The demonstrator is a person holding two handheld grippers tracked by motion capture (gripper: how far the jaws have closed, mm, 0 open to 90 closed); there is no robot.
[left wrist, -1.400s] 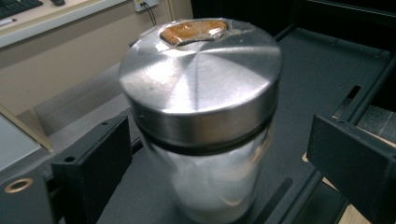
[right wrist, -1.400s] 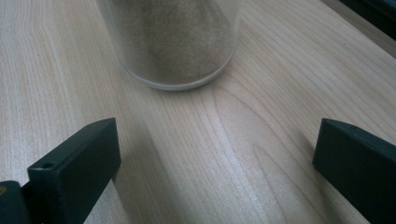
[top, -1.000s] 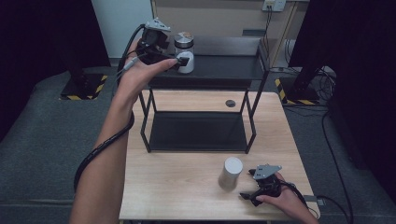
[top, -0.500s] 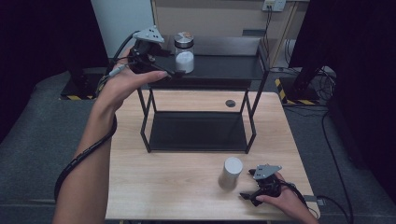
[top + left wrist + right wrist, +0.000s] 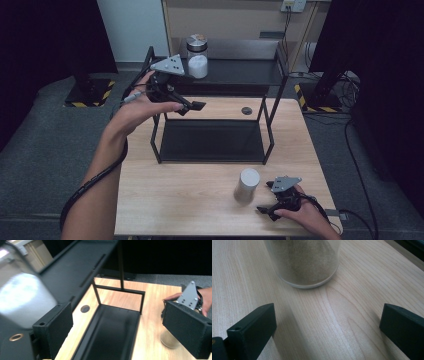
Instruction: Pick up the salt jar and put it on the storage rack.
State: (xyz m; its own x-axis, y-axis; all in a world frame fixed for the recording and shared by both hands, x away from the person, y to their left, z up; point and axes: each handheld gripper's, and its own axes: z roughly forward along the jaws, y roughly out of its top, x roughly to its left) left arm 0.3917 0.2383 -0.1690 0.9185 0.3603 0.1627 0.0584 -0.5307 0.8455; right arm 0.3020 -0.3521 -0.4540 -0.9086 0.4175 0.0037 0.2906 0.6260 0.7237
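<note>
A glass jar of white powder [image 5: 197, 58] with a metal lid stands on the top shelf of a black rack [image 5: 240, 75]. My left gripper [image 5: 194, 106] hovers in front of and below it, off the rack's left front corner. Its jaws are open with nothing between them, and they have just opened a little further. In the left gripper view the jar [image 5: 22, 297] is a blur at the left, outside the left gripper [image 5: 120, 332]. A second jar [image 5: 247, 184] with sandy contents stands on the table. My right gripper [image 5: 264, 210] rests open just right of it, the jar [image 5: 304, 262] ahead of its open jaws [image 5: 328, 332].
The rack's lower shelf [image 5: 210, 142] is a dark tray on the wooden table [image 5: 170, 200]. A small dark disc [image 5: 246, 110] lies on the table behind the rack's right side. Dark floor and cables surround the table.
My left gripper has come away from the white-powder jar, moving left, down and toward the front of the rack. The jar stays on the top shelf. The right hand has not moved.
</note>
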